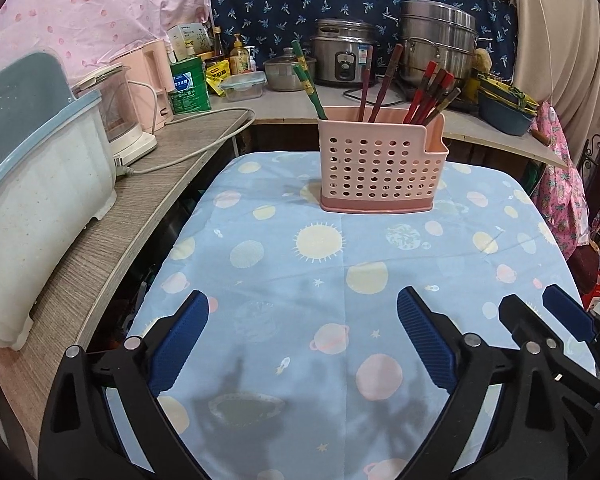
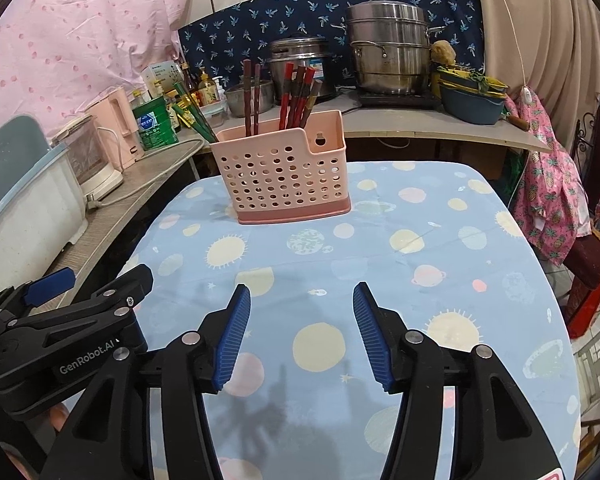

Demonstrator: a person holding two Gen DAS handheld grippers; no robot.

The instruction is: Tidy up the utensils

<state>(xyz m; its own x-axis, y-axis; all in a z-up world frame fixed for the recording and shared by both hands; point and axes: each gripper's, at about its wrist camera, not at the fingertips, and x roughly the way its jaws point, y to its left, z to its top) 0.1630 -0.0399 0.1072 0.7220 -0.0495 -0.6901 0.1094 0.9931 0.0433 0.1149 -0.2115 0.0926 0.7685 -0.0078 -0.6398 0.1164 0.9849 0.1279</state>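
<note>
**Blue-padded jaws spread over a planet-print cloth**

Blue ribbed pads line the left hand-held gripper (image 1: 302, 336), whose jaws stand wide apart at the bottom of the left wrist view, grasping nothing. The right hand-held gripper (image 2: 302, 334) is likewise released, its jaws parted at the lower centre of the right wrist view, with nothing between them. Each one shows in the other's view: the right at the lower right edge, the left at the lower left edge.

Both hover above the worktop (image 1: 400, 264), covered with a light blue cloth printed with suns and planets. At the far end of it, upper centre in both views, stands a pink perforated utensil holder (image 1: 380, 172), upright. Green chopsticks (image 1: 306, 80) lean to the left out of its left part; dark brown chopsticks (image 1: 374, 84) stand in the middle; red-tipped chopsticks (image 1: 430, 88) lean right.

Behind, in the upper part of the frame, a steel steamer pot (image 1: 438, 40) and a rice cooker (image 1: 344, 54) sit on a counter (image 1: 284, 104).
</note>
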